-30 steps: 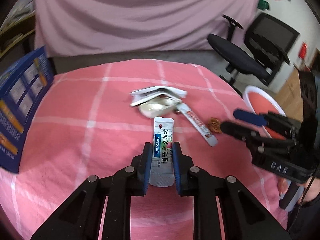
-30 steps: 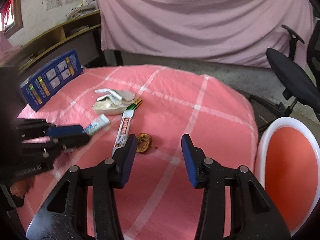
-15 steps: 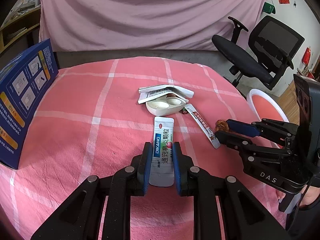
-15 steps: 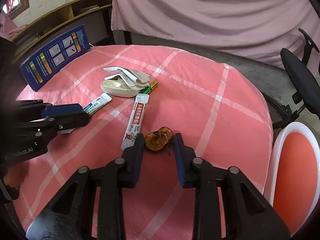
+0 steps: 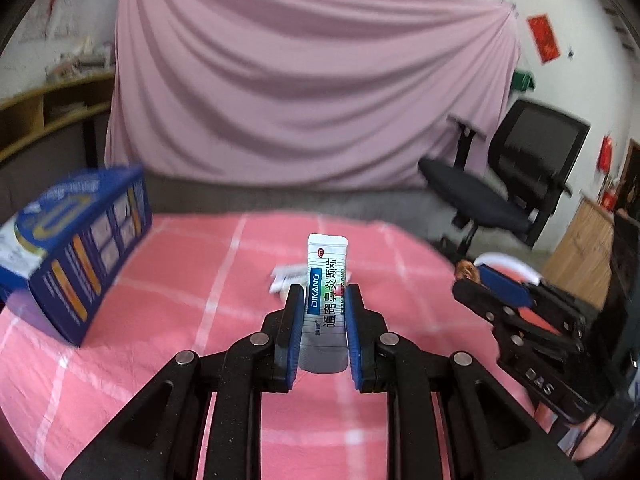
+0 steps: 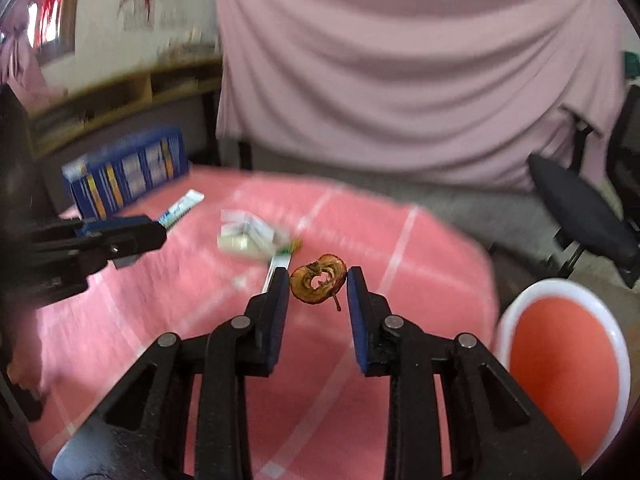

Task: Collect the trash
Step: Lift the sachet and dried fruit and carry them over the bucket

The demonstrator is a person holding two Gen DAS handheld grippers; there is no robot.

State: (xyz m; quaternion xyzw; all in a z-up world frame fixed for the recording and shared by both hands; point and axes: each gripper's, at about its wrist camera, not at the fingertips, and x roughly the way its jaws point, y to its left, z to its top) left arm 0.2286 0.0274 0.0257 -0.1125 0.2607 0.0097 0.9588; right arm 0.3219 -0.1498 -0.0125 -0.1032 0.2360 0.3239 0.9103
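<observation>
My left gripper (image 5: 323, 300) is shut on a white and blue medicine sachet (image 5: 326, 280) and holds it upright above the pink checked tablecloth (image 5: 180, 300). My right gripper (image 6: 318, 280) is shut on a brown dried apple slice (image 6: 319, 284), lifted off the cloth. The right gripper also shows at the right of the left wrist view (image 5: 476, 284), and the left gripper at the left of the right wrist view (image 6: 132, 236). A white plastic tray with paper wrappers (image 6: 248, 236) and a long sachet (image 6: 278, 264) lie on the cloth.
A blue box (image 5: 80, 256) stands at the table's left edge. A white-rimmed bin with a red inside (image 6: 564, 364) sits to the right below the table. A black office chair (image 5: 512, 184) stands behind right, and a pink curtain (image 5: 300, 100) hangs at the back.
Both grippers have lifted their items off the cloth: the left one raised the sachet, the right one closed on the apple slice and raised it. Both views tilted upward.
</observation>
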